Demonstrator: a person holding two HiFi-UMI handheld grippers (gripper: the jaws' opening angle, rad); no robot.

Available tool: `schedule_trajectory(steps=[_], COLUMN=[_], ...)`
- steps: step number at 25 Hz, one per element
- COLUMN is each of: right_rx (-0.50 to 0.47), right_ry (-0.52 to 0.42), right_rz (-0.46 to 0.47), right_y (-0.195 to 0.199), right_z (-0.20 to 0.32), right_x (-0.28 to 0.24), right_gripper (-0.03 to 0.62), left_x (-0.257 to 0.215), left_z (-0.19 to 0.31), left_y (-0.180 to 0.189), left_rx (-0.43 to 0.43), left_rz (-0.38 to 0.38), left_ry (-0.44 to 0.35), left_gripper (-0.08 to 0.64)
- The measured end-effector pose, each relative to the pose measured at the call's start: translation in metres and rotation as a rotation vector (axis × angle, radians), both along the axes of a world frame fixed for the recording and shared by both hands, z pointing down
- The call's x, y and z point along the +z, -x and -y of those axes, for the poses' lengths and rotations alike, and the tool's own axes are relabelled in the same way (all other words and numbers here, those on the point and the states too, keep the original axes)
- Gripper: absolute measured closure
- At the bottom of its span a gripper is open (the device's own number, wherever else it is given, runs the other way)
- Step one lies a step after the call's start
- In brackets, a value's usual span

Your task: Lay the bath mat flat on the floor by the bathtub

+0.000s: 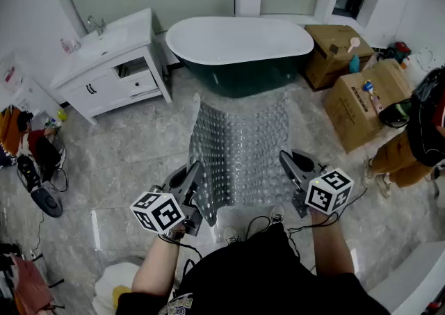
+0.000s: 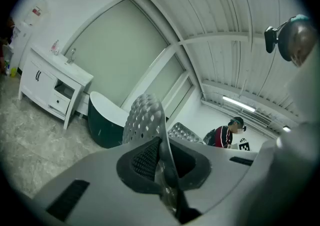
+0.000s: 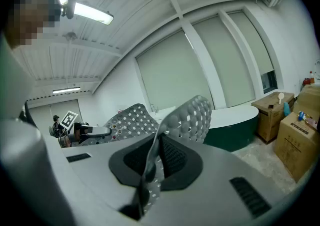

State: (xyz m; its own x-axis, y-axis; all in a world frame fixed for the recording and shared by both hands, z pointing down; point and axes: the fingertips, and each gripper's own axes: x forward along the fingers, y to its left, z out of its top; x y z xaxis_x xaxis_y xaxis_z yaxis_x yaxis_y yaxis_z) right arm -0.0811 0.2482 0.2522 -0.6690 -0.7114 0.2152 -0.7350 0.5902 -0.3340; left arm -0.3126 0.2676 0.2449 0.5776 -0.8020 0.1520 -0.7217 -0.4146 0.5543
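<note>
Head view: the translucent grey, hole-dotted rubber bath mat [image 1: 240, 143] is hanging spread between both grippers. Its far edge is reaching down toward the grey marble floor [image 1: 132, 147], near the dark green, white-lined bathtub [image 1: 240, 49]. Whether that edge is touching the floor cannot be told.
Left gripper view: the left gripper [image 2: 161, 157] is pinching the mat's near left corner, its jaws narrow and pressing on the sheet.
Right gripper view: the right gripper [image 3: 152, 162] is clamping the near right corner the same way.
Handling: the mat is looking light, limp and probably slick, and it is curling over above each grip.
Where to hold: the two near corners are suiting the job, keeping the sheet spread for lowering flat.
</note>
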Motion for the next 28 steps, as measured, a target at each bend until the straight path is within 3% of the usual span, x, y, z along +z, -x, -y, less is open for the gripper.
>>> schedule_trajectory(steps=[28], right_rx=[-0.018], right_ry=[0.005], right_rz=[0.031], right_y=[-0.005], right_z=[0.004], right_x=[-0.013], right_gripper=[0.558], left_x=[-0.007], left_z=[0.005], left_y=[-0.01], left_rx=[0.003], left_rz=[-0.006], left_ry=[0.026], left_gripper=[0.528])
